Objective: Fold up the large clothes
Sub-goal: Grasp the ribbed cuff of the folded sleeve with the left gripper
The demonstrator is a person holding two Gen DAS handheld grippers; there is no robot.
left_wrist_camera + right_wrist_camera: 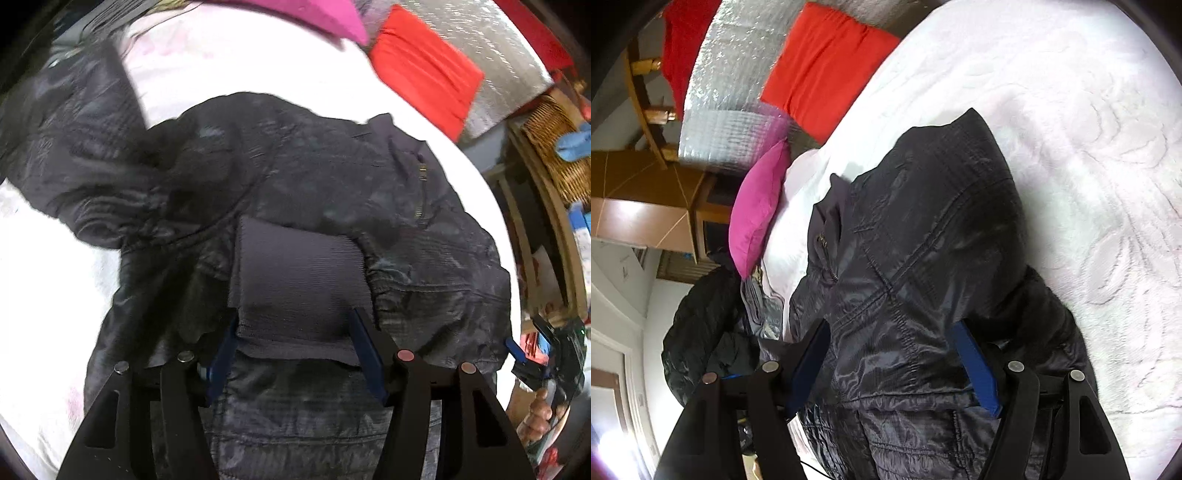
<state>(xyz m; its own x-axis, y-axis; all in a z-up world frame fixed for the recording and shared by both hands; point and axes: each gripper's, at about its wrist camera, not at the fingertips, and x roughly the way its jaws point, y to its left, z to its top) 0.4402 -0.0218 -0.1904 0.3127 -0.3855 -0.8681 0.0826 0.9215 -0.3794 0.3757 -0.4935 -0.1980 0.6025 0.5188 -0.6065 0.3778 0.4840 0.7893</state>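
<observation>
A dark shiny jacket (314,177) lies spread on a white bedspread (229,62). Its ribbed knit cuff (299,280) sits between the blue pads of my left gripper (295,328), whose jaws stand wide apart around it. In the right wrist view the jacket (923,229) fills the middle, and my right gripper (894,343) hangs over its quilted body with jaws wide apart, nothing clamped. The right gripper (524,354) also shows at the jacket's right edge in the left wrist view.
A red pillow (424,70) and a pink pillow (314,14) lie at the head of the bed. A wicker basket (554,147) and shelves stand to the right. Another dark quilted garment (701,332) lies off the bed's side. The white bedspread (1071,147) stretches right.
</observation>
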